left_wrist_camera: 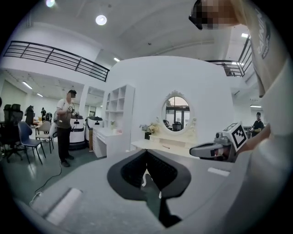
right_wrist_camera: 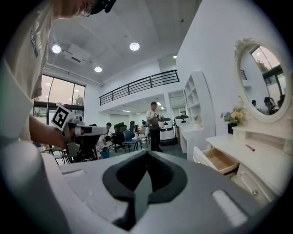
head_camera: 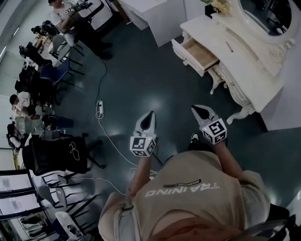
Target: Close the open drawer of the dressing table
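So the drawer (head_camera: 201, 54) is pulled well out of the front of the dressing table (head_camera: 249, 66), at the end nearest the white cabinet (head_camera: 157, 16), and its bare wood bottom can be seen from above. In the right gripper view it's seen sticking out below the tabletop, off to the right. A thin red thing (head_camera: 229, 46), too small to make out, is lying on the tabletop just behind the drawer. The oval mirror (head_camera: 269, 16) is set at the back of the table, and some flowers (head_camera: 217, 5) are stood at the far end.

Both grippers are held over the dark floor (head_camera: 141, 80), well apart from the drawer, nothing touched. The right gripper (head_camera: 203, 110) is the one nearer the table. Its jaws are pressed together at the tips with nothing between them. Same deal for the left gripper (head_camera: 150, 114): the jaws are closed up tip to tip and nothing is gripped.

Further out, a power strip (head_camera: 99, 109) and its white cable (head_camera: 110, 139) are laid across the floor to the left. A black chair (head_camera: 56, 155) is parked nearby, and a standing person (head_camera: 66, 12) is seen at the far left.
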Motion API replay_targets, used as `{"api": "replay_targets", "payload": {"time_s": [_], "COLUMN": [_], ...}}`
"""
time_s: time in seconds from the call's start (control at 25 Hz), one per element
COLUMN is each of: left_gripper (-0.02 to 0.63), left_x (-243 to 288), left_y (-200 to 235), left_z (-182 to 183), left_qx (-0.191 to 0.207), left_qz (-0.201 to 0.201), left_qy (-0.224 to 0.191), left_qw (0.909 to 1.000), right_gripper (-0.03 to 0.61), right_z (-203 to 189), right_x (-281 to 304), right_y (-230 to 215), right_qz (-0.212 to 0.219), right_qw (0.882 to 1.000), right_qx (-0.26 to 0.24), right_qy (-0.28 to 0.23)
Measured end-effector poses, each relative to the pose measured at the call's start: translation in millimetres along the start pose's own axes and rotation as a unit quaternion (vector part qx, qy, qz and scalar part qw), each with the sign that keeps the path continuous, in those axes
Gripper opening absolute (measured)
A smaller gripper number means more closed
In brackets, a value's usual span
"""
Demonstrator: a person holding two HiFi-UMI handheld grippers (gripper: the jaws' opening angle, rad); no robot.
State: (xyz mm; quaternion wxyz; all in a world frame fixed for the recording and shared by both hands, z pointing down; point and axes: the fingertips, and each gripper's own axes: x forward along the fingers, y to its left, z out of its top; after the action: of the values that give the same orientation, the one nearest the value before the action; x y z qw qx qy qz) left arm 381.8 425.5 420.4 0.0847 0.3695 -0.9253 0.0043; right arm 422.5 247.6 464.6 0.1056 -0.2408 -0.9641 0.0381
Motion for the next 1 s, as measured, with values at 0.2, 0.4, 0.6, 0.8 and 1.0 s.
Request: {"api": "replay_targets", "payload": {"time_s": [0.2, 0.4, 0.6, 0.8, 1.0], "left_gripper": [0.006, 0.006, 0.006, 0.006, 0.006], "left_x": [68, 112, 154, 190, 232], "left_y": [-1, -5, 22, 86, 157], "left_z": [-12, -27, -24, -29, -22], "left_qx": [-0.013, -0.034, -0.049, -0.044, -0.027], "left_qz": [0.0, -0.009, -0.01, -0.019, -0.05], "left_qy": [0.014, 0.028, 0.025, 0.018, 0.041], "left_qw": [0.9998, 0.999, 0.9985, 0.9987, 0.9975], "right_gripper": [-0.003, -0.003, -0.003, -0.003, -0.003], "right_z": [-8, -26, -40, -32, -2], "right_x": [37, 57, 84, 144, 206], "right_y": [-69, -107, -137, -148, -158], "right_qz": [0.015, 0.02, 0.017, 0.006, -0.029], "right_qw": [1.0, 0.999, 0.998, 0.998, 0.997], "right_qx": [0.017, 0.023, 0.036, 0.028, 0.038], "right_qy": [0.004, 0.026, 0.055, 0.064, 0.068]}}
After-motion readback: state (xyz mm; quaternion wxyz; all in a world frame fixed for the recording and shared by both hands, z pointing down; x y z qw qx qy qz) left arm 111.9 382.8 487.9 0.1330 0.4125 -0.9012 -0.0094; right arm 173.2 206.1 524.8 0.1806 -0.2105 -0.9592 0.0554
